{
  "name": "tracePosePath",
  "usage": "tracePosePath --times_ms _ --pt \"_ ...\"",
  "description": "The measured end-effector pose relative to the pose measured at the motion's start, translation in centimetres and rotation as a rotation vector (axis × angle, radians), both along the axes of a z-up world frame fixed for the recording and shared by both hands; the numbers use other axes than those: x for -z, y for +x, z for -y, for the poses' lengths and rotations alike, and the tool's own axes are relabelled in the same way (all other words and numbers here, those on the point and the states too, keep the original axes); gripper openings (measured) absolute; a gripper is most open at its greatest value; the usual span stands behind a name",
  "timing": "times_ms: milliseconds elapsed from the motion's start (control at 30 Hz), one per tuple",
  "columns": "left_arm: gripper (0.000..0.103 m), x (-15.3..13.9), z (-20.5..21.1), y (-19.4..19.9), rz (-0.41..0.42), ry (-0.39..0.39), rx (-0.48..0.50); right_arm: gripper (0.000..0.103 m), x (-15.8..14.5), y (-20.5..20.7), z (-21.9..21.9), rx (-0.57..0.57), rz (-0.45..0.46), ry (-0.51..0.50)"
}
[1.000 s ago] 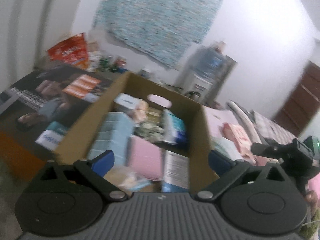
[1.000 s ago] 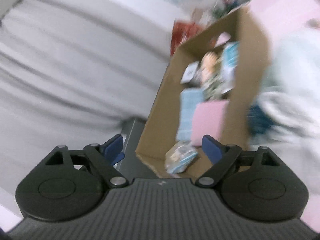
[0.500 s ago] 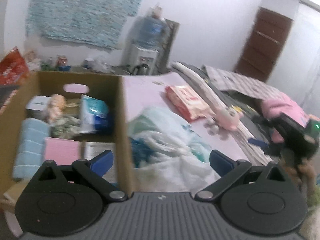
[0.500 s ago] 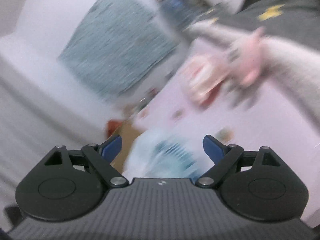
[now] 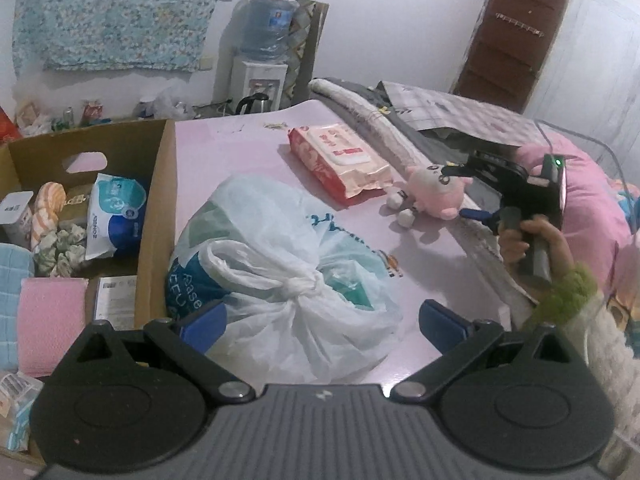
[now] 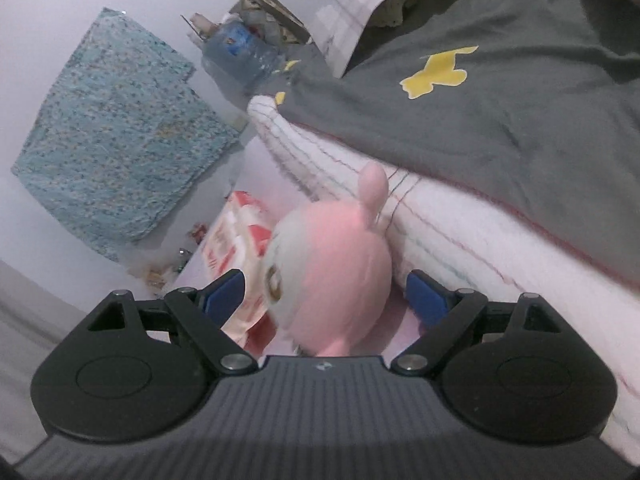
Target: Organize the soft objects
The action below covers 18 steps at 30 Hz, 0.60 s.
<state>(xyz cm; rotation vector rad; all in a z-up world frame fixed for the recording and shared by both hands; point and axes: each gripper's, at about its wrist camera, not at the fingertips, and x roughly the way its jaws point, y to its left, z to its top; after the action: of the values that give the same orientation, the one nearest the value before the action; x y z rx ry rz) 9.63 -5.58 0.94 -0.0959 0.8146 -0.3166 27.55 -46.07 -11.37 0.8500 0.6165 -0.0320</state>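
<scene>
The left tool (image 5: pixel 322 322) has its two blue fingers spread wide apart, and it holds nothing. Between them, at 12 o'clock from the tool, sits a tied white plastic bag (image 5: pixel 280 264) on the pink counter (image 5: pixel 224 148). The bag's knot points toward the tool. At 9 o'clock from the bag is a cardboard box (image 5: pixel 158 216), and the bag rests right against its side wall. Inside the box are a blue and white soft pack (image 5: pixel 116 212), an orange striped cloth (image 5: pixel 46 216), a pink folded cloth (image 5: pixel 50 320) and a light blue towel (image 5: pixel 14 268). At 1 o'clock from the bag lies a pink pack of wipes (image 5: pixel 340 162), flat on the counter. At 3 o'clock from the wipes is a small pink plush toy (image 5: pixel 434 194), near the counter's edge and beside a rolled white blanket (image 6: pixel 460 232). The right tool (image 6: pixel 324 298) is spread open too, and the plush toy's round head sits between its blue fingers (image 6: pixel 224 294). I cannot tell if the fingers touch the toy. From the left view, a hand (image 5: pixel 532 240) grips that tool's handle, at 3 o'clock from the toy. A dark grey cover (image 6: pixel 500 112) with yellow shapes lies over the blanket. A water jug (image 5: pixel 266 26) stands by the far wall.
</scene>
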Motion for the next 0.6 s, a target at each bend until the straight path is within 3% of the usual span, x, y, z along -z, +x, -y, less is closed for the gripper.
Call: tracePosePath --times_ms 233,433,600 --pt "0.103 1.0 0.9 0.9 -0.048 0.009 0.014 0.072 0.7 2.4 -0.1 -0.018 0.025 -0.035" --pt "0.103 1.0 1.9 0.6 -0.036 0.009 0.050 0.069 -0.1 -1.2 0.5 -0.067 0.051 0.050" --pt "0.103 1.2 2.8 0.3 -0.042 -0.004 0.088 0.069 -2.1 -7.0 0.4 -0.200 0.104 0.159"
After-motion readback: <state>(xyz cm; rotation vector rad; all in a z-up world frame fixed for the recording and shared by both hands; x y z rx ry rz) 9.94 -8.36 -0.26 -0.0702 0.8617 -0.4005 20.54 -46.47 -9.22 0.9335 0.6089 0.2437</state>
